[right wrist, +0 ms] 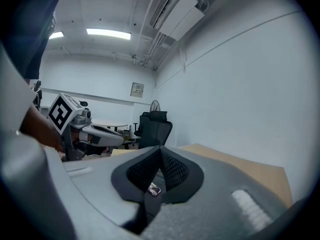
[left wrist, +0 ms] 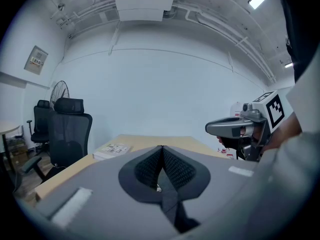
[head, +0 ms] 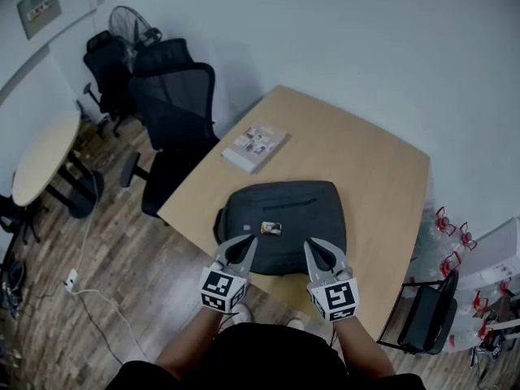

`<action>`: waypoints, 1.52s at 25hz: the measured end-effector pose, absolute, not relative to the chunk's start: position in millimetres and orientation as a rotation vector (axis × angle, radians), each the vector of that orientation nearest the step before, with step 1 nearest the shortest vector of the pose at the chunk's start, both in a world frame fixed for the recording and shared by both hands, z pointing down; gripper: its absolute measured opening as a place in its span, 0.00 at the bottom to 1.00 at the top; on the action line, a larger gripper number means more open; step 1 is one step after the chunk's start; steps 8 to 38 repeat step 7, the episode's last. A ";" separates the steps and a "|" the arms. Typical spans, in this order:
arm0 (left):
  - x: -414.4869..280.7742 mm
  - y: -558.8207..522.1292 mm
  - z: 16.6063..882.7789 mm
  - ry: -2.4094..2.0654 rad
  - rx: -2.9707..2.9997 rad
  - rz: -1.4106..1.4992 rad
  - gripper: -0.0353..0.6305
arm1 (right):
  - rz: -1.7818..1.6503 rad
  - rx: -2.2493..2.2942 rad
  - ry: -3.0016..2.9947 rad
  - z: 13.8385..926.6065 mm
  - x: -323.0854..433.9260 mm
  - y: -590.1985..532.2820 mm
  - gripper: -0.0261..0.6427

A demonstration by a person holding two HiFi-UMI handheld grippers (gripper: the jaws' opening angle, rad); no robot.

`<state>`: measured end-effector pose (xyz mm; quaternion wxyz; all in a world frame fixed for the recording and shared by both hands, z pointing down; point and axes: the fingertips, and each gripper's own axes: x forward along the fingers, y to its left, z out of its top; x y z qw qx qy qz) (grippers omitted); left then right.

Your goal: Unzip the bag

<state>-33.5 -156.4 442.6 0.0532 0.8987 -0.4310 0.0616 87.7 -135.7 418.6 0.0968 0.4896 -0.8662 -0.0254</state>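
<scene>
Both tools are closed and hold nothing. The left tool (left wrist: 162, 148) and the right tool (right wrist: 161, 149) each show their dark ribbed pads pressed tip to tip with no fabric or zip pull between them. They hover side by side, pointing nearly level. The dark grey bag (head: 284, 218) lies flat on the tabletop (head: 374, 161) just ahead of and below their tips, its near edge closest to them. From here the zip's state is too small to read. The scene would fit a bag whose teeth are closed and waiting for a grip, or one whose slider has already been run along and the tools lifted off, so no single move can be advised. If the slider is to be worked, a soft bag like this would probably want one tool pinning the cloth near the track. The other would pinch the pull tab and draw in line with the teeth, since a slack panel tends to bunch and jam. The bag looks like matte woven fabric, a rounded-corner rectangle with padded bulk and a small pale tag (head: 270, 228) on its front panel. Beyond it, farther from the tools, lies a thin glossy booklet (head: 254, 147) on the smooth, pale wood-grain surface.
</scene>
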 end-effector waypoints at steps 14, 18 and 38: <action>-31.2 -157.0 449.4 -1.303 2.720 0.197 0.08 | -0.070 1.452 -2.528 429.0 90.1 -141.8 0.04; -31.2 -157.0 449.4 -1.303 2.720 0.197 0.08 | -0.070 1.452 -2.528 429.0 90.1 -141.8 0.04; -31.2 -157.0 449.4 -1.303 2.720 0.197 0.08 | -0.070 1.452 -2.528 429.0 90.1 -141.8 0.04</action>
